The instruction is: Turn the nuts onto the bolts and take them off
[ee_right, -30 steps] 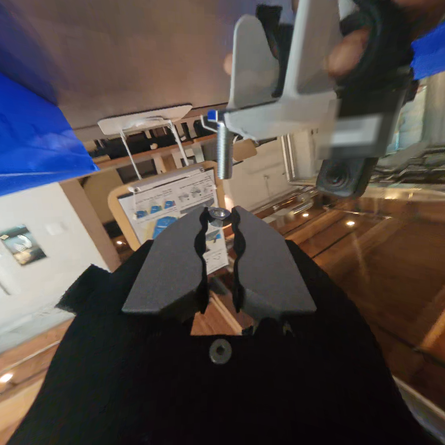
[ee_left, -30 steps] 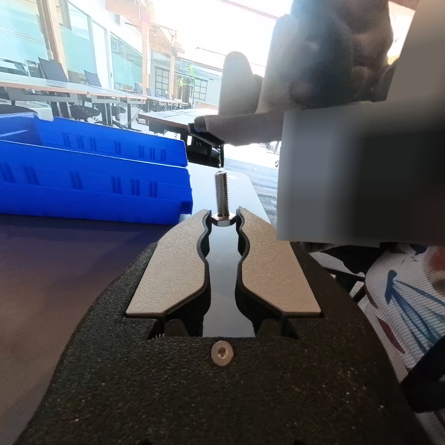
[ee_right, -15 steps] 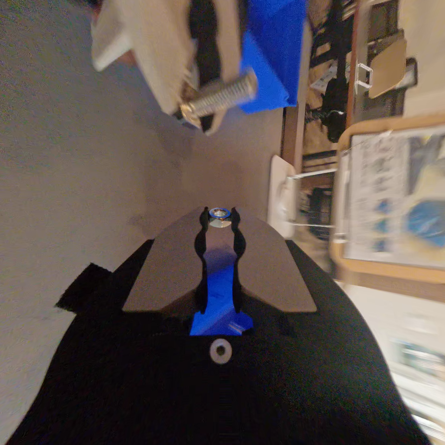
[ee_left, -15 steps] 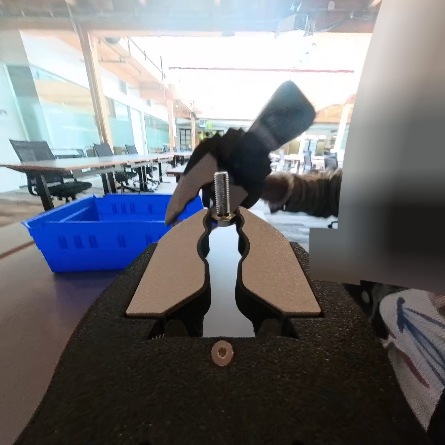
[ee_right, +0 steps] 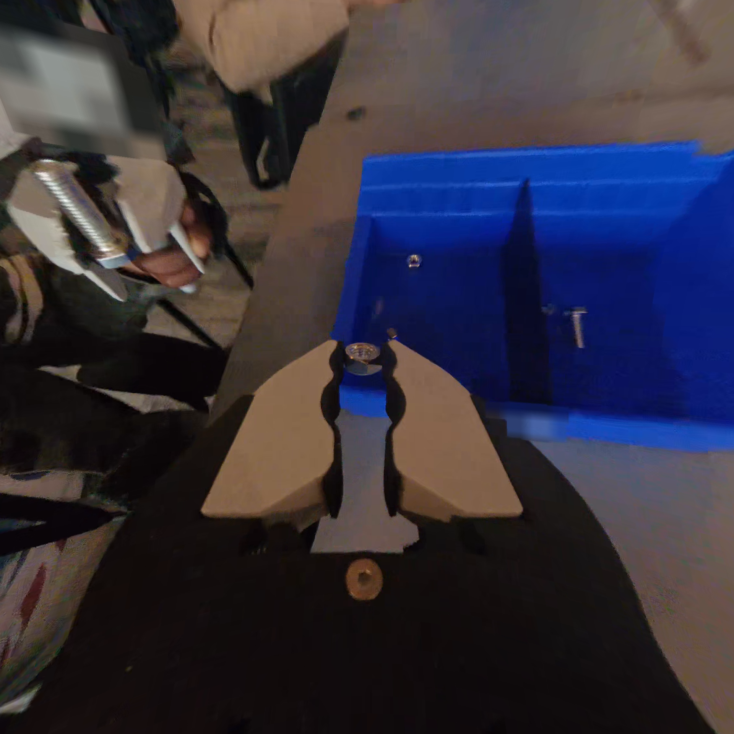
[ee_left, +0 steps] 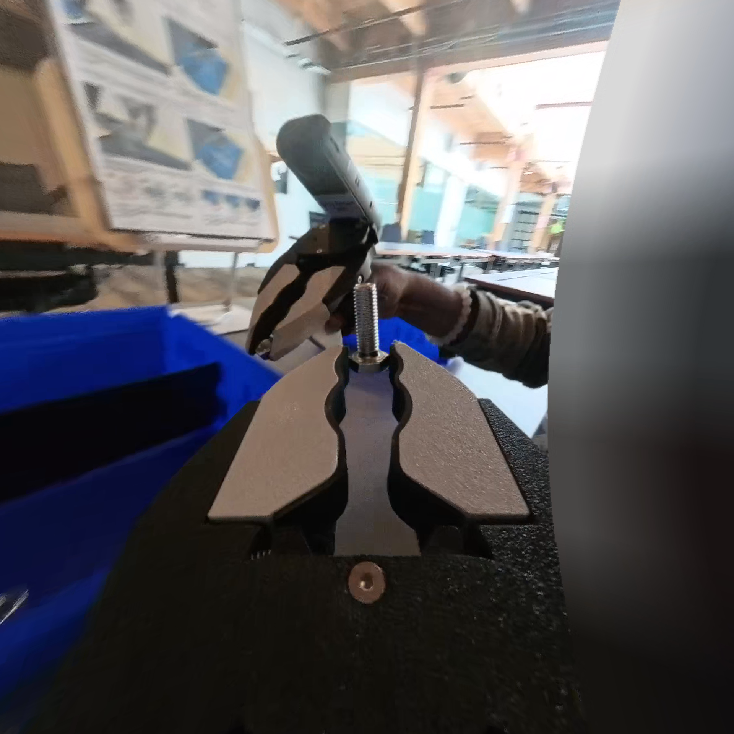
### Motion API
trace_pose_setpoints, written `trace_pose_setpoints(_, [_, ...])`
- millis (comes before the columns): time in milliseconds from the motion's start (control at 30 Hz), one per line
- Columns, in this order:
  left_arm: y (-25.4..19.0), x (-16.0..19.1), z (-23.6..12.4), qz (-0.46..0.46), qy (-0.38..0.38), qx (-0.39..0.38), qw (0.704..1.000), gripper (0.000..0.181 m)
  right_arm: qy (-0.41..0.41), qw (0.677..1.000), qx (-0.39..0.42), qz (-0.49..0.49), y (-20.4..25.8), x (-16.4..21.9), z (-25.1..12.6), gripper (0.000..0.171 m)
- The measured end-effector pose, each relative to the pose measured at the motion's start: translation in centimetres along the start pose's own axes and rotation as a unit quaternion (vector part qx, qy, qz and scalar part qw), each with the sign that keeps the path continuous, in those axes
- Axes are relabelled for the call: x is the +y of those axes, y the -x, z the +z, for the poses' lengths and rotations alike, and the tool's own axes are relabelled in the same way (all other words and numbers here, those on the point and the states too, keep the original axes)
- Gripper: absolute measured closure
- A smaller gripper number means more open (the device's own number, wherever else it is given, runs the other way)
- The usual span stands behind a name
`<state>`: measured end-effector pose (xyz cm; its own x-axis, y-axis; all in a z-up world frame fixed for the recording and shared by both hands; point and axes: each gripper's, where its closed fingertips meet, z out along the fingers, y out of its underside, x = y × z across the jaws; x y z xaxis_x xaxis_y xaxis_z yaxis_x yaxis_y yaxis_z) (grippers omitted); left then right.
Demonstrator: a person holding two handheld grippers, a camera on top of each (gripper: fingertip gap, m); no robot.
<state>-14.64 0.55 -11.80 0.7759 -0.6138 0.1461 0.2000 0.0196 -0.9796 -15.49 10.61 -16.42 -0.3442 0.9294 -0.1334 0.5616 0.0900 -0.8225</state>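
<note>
The left gripper (ee_left: 368, 357) is clamped on the hexagonal head of a silver threaded steel bolt (ee_left: 366, 317), which stands upright between its fingertips. The right gripper (ee_right: 362, 355) pinches a small shiny steel nut (ee_right: 361, 358) at its tips, above the near wall of the blue plastic divided bin (ee_right: 456, 198) on the grey worktop (ee_right: 595, 496). Inside the bin lie a loose nut (ee_right: 414, 261) in one compartment and a short bolt (ee_right: 578, 325) in the next

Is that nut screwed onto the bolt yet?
No. The nut sits alone in the right gripper; the bolt stands bare in the left gripper.
</note>
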Motion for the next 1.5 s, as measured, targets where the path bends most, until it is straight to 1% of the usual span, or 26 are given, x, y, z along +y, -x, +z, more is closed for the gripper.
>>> trace_pose_setpoints(67, [1.4, 0.7, -2.0, 0.002, 0.019, -0.039, 0.999, 0.163, 0.082, 0.996, -0.018, 0.009, -1.2, 0.2, 3.1, 0.153])
trace_pose_setpoints(133, [2.4, 1.4, -3.3, 0.015, 0.039, -0.066, 0.997, 0.163, 0.159, 0.986, -0.038, 0.018, -1.7, 0.5, 5.3, 0.153])
trace_pose_setpoints(267, [3.4, 2.7, -4.1, 0.029, 0.06, -0.083, 0.994, 0.163, 0.306, 0.95, -0.054, -0.002, -2.5, 1.3, 7.6, 0.153])
trace_pose_setpoints(333, [3.8, 3.1, -4.4, 0.033, 0.065, -0.086, 0.994, 0.163, 0.375, 0.925, -0.066, -0.015, -2.6, 1.9, 8.3, 0.153])
trace_pose_setpoints(400, [3.9, 3.1, -4.6, 0.027, 0.055, -0.083, 0.995, 0.163, 0.428, 0.901, -0.069, -0.019, -3.0, 2.8, 9.3, 0.153])
trace_pose_setpoints(467, [4.0, 3.1, -4.8, 0.024, 0.046, -0.079, 0.996, 0.163, 0.454, 0.888, -0.075, -0.016, -3.1, 3.6, 10.5, 0.153])
trace_pose_setpoints(567, [4.6, 3.6, -5.0, 0.029, 0.049, -0.087, 0.995, 0.163, 0.46, 0.885, -0.074, -0.024, -3.7, 4.2, 11.8, 0.153])
trace_pose_setpoints(633, [4.6, 4.0, -5.1, 0.022, 0.055, -0.079, 0.995, 0.163, 0.447, 0.891, -0.068, -0.049, -4.4, 4.1, 12.0, 0.13])
trace_pose_setpoints(667, [4.7, 4.0, -5.1, 0.024, 0.056, -0.08, 0.995, 0.163, 0.436, 0.895, -0.07, -0.07, -4.6, 3.8, 12.0, 0.122])
trace_pose_setpoints(700, [4.8, 3.9, -5.3, 0.027, 0.057, -0.082, 0.995, 0.163, 0.42, 0.899, -0.076, -0.1, -4.7, 3.4, 11.9, 0.119])
trace_pose_setpoints(767, [4.7, 3.8, -5.5, 0.036, 0.06, -0.083, 0.994, 0.163, 0.4, 0.897, -0.097, -0.163, -4.5, 3.0, 11.3, 0.119])
trace_pose_setpoints(867, [4.1, 3.4, -5.7, 0.048, 0.057, -0.077, 0.994, 0.163, 0.375, 0.873, -0.143, -0.277, -3.3, 2.5, 10.1, 0.119])
trace_pose_setpoints(933, [4.0, 3.2, -5.7, 0.051, 0.057, -0.077, 0.994, 0.163, 0.339, 0.868, -0.126, -0.342, -3.2, 1.1, 11.0, 0.129])
trace_pose_setpoints(967, [3.9, 3.1, -5.8, 0.052, 0.056, -0.077, 0.994, 0.163, 0.32, 0.873, -0.11, -0.35, -3.4, 0.4, 11.9, 0.139])
trace_pose_setpoints(1000, [3.9, 3.1, -5.8, 0.052, 0.057, -0.077, 0.994, 0.163, 0.313, 0.882, -0.102, -0.336, -3.4, 0.0, 12.8, 0.144])
trace_pose_setpoints(1067, [3.8, 3.1, -5.9, 0.054, 0.057, -0.078, 0.994, 0.163, 0.325, 0.903, -0.086, -0.266, -3.8, 0.0, 14.4, 0.135])
trace_pose_setpoints(1100, [3.8, 3.0, -6.0, 0.054, 0.056, -0.078, 0.994, 0.163, 0.333, 0.912, -0.085, -0.223, -3.8, 0.2, 15.1, 0.125])
trace_pose_setpoints(1167, [3.8, 2.9, -6.1, 0.053, 0.054, -0.076, 0.994, 0.163, 0.334, 0.926, -0.064, -0.167, -4.3, 0.7, 16.5, 0.12])
trace_pose_setpoints(1267, [3.7, 2.8, -6.3, 0.054, 0.053, -0.075, 0.994, 0.163, 0.327, 0.936, -0.019, -0.13, -5.1, 1.1, 17.7, 0.115])
trace_pose_setpoints(1367, [3.6, 2.6, -6.5, 0.046, 0.045, -0.066, 0.996, 0.163, 0.29, 0.952, 0.014, -0.094, -5.6, 0.2, 18.6, 0.116])
trace_pose_setpoints(1433, [3.6, 2.5, -6.6, 0.042, 0.04, -0.062, 0.996, 0.163, 0.285, 0.954, 0.036, -0.081, -6.1, 0.1, 18.8, 0.118])
trace_pose_setpoints(1500, [3.5, 2.5, -6.7, 0.037, 0.036, -0.058, 0.997, 0.163, 0.279, 0.957, 0.036, -0.067, -6.1, 0.3, 19.2, 0.118])
